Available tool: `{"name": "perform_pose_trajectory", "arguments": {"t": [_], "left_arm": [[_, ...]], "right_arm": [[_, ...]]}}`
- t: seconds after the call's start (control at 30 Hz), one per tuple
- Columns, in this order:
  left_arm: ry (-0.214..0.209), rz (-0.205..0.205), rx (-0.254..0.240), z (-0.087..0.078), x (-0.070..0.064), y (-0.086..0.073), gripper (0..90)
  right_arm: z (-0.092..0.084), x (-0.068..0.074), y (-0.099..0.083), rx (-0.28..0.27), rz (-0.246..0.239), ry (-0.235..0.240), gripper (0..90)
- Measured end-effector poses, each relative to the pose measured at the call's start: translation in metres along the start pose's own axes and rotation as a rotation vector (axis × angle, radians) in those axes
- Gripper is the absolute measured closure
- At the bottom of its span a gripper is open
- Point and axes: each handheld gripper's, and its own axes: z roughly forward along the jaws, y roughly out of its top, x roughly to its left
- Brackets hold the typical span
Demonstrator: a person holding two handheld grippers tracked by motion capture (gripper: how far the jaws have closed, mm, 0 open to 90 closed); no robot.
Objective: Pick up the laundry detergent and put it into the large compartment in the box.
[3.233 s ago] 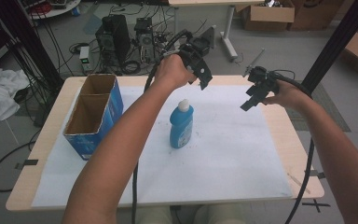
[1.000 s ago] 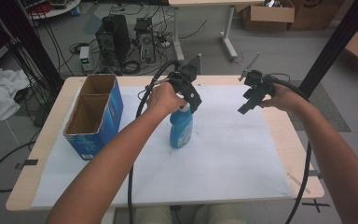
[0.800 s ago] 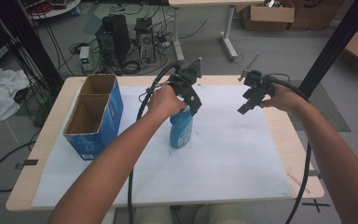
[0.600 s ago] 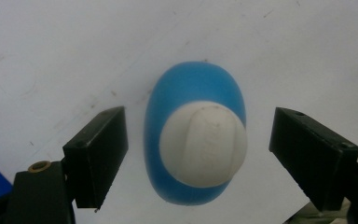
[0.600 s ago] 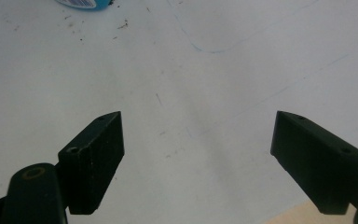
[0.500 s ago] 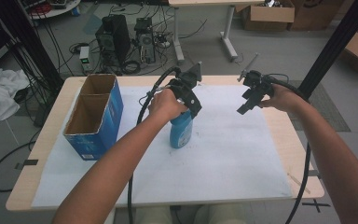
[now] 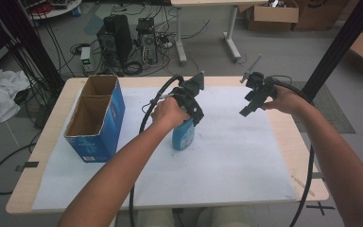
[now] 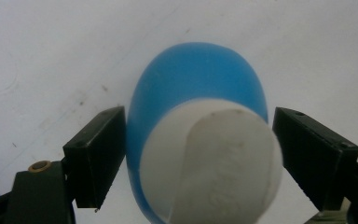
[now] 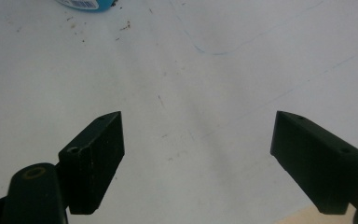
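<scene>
A blue bottle point(image 7: 183, 137) with a white cap stands upright in the middle of the white-covered table point(image 7: 227, 165). My left gripper point(image 7: 192, 116) points down over its top and is open. In the left gripper view the white cap point(image 8: 214, 163) and blue body point(image 8: 196, 70) sit between the two jaws of the left gripper point(image 8: 198, 154), with the left jaw close against the body. My right gripper point(image 7: 246, 111) hovers open above the table to the right of the bottle. Bare white sheet lies between the jaws of the right gripper point(image 9: 198, 158), and a blue edge of the bottle point(image 9: 81, 3) peeks in at the top.
An open blue cardboard box point(image 7: 94, 118) with two compartments stands at the table's left. Black cables trail from both grippers across the table. Computers, cables and cardboard boxes lie on the floor beyond the far edge.
My left gripper has come down from behind the bottle until its open jaws straddle the cap. The right gripper has drifted slightly left and stayed open.
</scene>
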Motion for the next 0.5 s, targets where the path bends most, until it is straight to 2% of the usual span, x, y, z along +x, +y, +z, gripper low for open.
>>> {"name": "perform_pose_trajectory", "arguments": {"t": [0.23, 0.5], "left_arm": [[-0.011, -0.011, 0.004, 0.0074, 0.0003, -0.0003, 20.3], [-0.017, -0.015, 0.001, 0.0076, 0.0005, -0.0002, 21.4]], "right_arm": [[0.0027, -0.0015, -0.0038, 0.002, 0.007, 0.007, 17.7], [0.0030, -0.0018, -0.0035, 0.001, 0.005, 0.006, 17.8]]}}
